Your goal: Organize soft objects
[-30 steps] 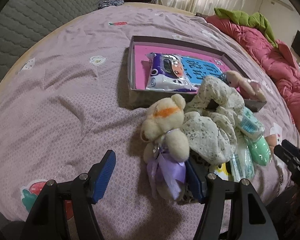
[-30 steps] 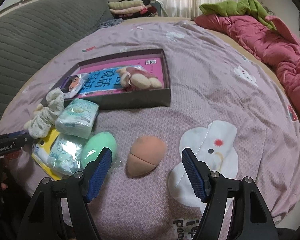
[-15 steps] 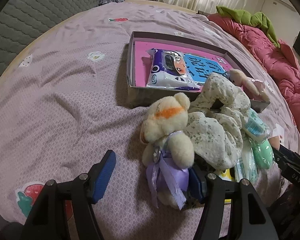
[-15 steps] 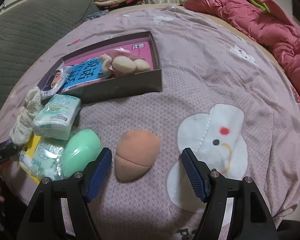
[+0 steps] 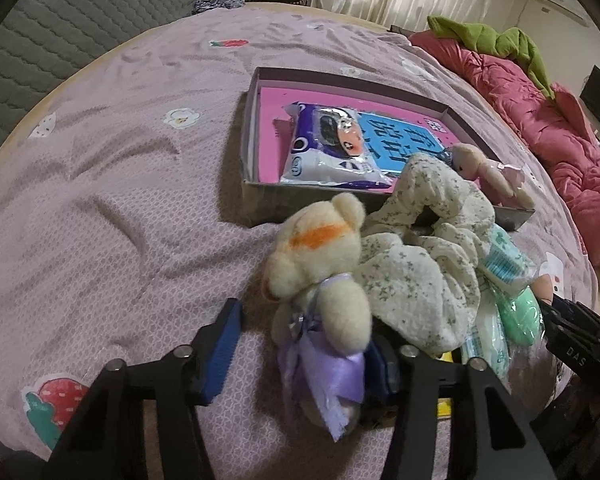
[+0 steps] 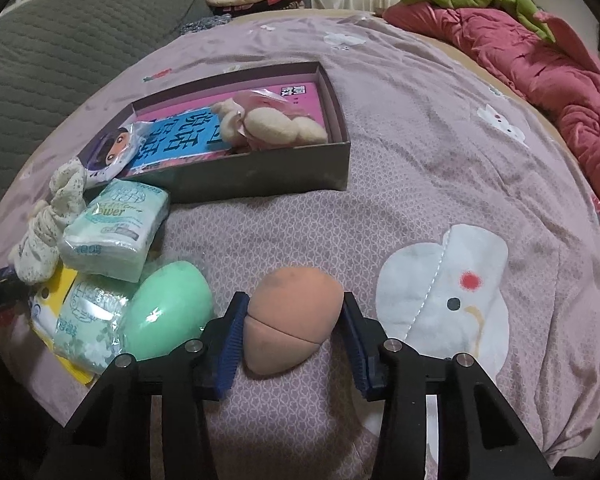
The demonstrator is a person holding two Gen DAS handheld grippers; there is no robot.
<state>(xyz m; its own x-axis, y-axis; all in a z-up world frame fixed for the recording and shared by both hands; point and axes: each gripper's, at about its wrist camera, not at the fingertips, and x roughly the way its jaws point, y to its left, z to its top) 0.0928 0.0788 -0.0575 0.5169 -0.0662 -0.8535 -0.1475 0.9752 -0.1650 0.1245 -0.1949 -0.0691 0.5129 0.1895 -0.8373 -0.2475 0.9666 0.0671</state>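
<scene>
Here both grippers are mid-grab, each closing on one soft thing from the heap in front of the box (image 6: 260, 184). The right gripper (image 6: 292, 326) has its jaws closing around the orange sponge (image 6: 292, 318), which lies on the purple bedspread (image 6: 440, 168) just beside a green egg-shaped sponge (image 6: 168, 312); the pads (image 6: 232, 336) look to be touching its sides, hardly squeezing yet. The left gripper (image 5: 300, 356) is closing too, with the teddy (image 5: 320, 292) between its jaws — the right pad sits against the purple skirt, the left pad (image 5: 222, 354) is apart from it. Both grippers point steeply down at the bed, level across the jaws.

Next, I judge, each needs to finish its squeeze — gently, since the sponge will deform — then lift clear and carry to the box, where a rabbit toy (image 6: 272, 124) and a wipes pack (image 5: 332, 148) already lie.
</scene>
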